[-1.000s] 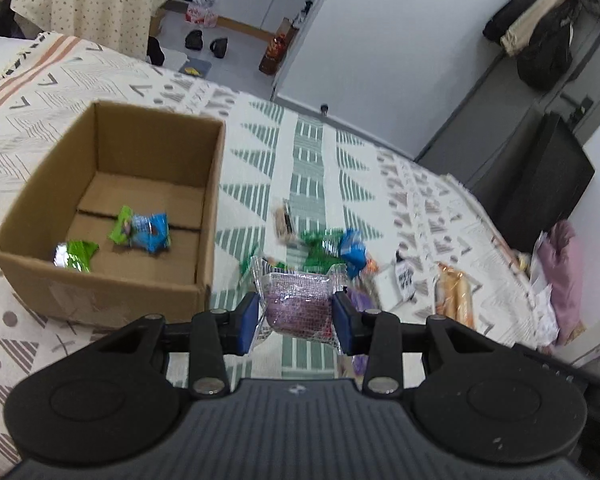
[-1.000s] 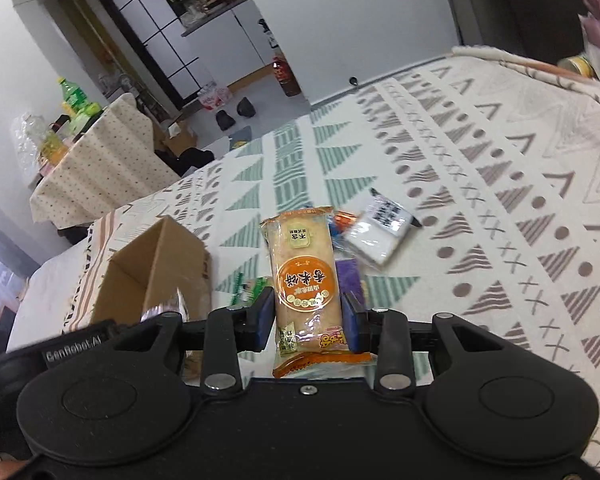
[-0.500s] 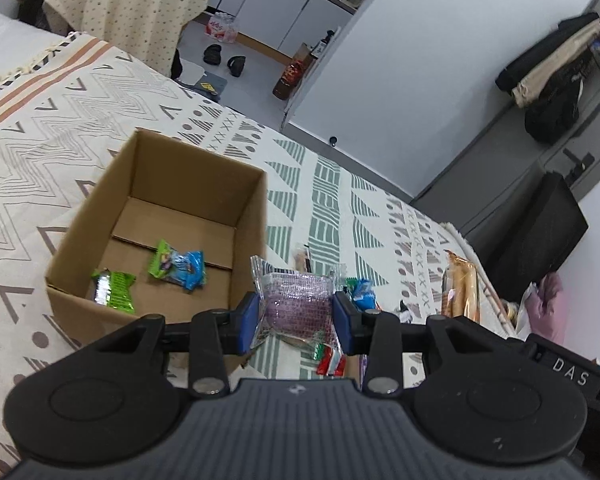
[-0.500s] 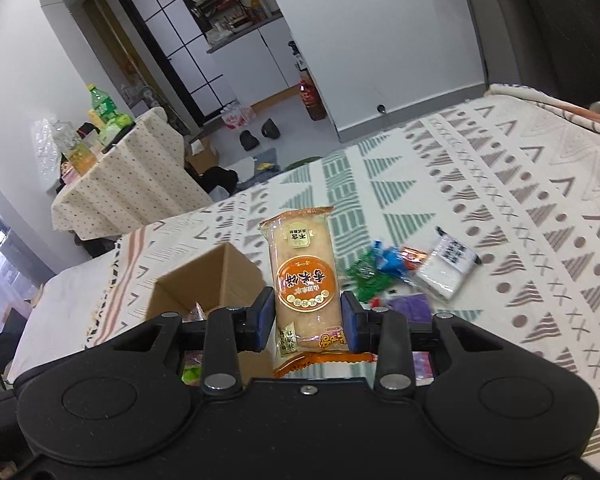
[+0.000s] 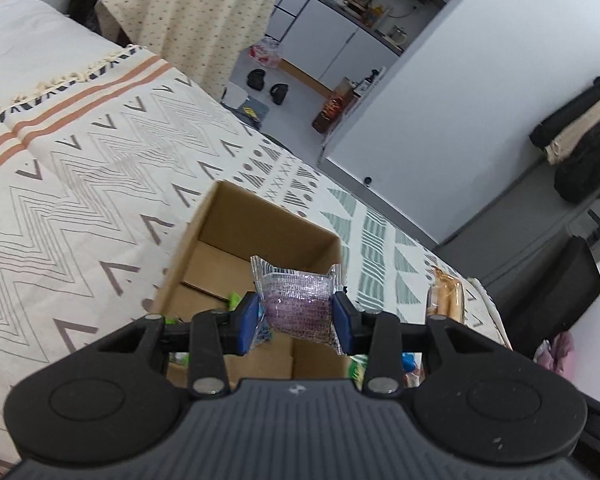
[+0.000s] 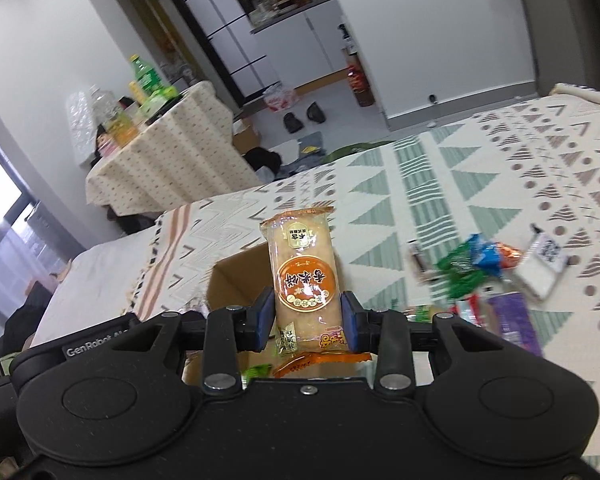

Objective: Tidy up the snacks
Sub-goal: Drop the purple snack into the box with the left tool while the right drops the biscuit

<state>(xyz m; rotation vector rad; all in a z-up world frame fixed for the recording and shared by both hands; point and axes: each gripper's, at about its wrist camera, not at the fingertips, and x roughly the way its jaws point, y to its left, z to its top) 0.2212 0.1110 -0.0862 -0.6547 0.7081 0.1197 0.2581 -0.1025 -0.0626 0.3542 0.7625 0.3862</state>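
Note:
My left gripper is shut on a clear packet with a purple snack, held above the open cardboard box. Green wrappers peek out inside the box behind the fingers. My right gripper is shut on a long orange rice-cracker packet, upright, over the same cardboard box. The cracker packet also shows at the right of the left wrist view. A heap of loose snacks lies on the patterned blanket to the right of the box.
The box and snacks rest on a bed with a patterned blanket. A white snack pack and a purple pack lie by the heap. A cloth-covered table with bottles stands beyond the bed; a black case stands at the right.
Both grippers have risen and moved left over the box, each keeping its snack. The box now lies directly under them and the snack heap has slid to the right.

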